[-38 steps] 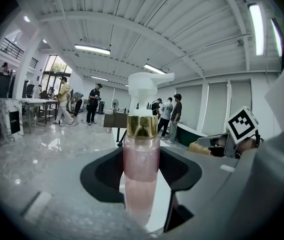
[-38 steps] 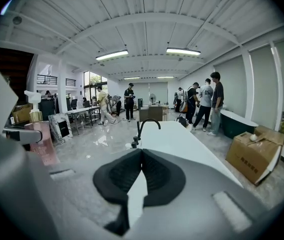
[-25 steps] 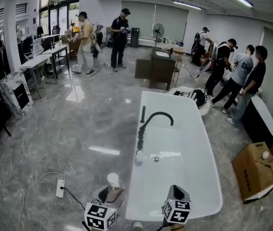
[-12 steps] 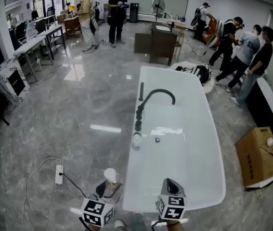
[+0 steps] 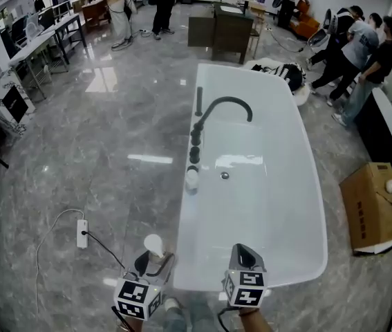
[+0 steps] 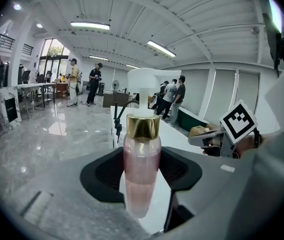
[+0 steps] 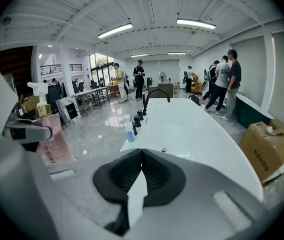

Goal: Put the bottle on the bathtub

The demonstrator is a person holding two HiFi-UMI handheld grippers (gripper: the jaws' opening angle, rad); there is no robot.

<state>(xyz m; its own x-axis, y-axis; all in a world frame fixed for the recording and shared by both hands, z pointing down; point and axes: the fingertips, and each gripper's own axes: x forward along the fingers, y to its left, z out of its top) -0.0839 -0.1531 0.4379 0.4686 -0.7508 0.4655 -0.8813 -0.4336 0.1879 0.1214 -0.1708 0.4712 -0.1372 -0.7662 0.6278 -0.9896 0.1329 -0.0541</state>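
A pink bottle [image 6: 142,170] with a gold collar and a white pump top stands upright between the jaws of my left gripper [image 6: 142,159], which is shut on it. In the head view the bottle [image 5: 153,245] and left gripper [image 5: 151,260] hang over the floor, just left of the near end of the white bathtub [image 5: 305,206]. My right gripper [image 5: 245,256] hovers over the tub's near rim. Its jaws [image 7: 140,155] are shut with nothing in them. The right gripper view also shows the pink bottle [image 7: 52,145] at the left.
A black arched faucet [image 5: 218,108] and dark knobs stand on the tub's left rim, with a small white bottle [image 5: 192,178] beside them. A power strip [image 5: 81,232] and cable lie on the floor at left. A cardboard box [image 5: 379,206] sits at right. People [image 5: 361,47] stand beyond.
The head view has tipped further down and moved nearer the tub. Both grippers stay at the tub's near end, the left one still holding the bottle.
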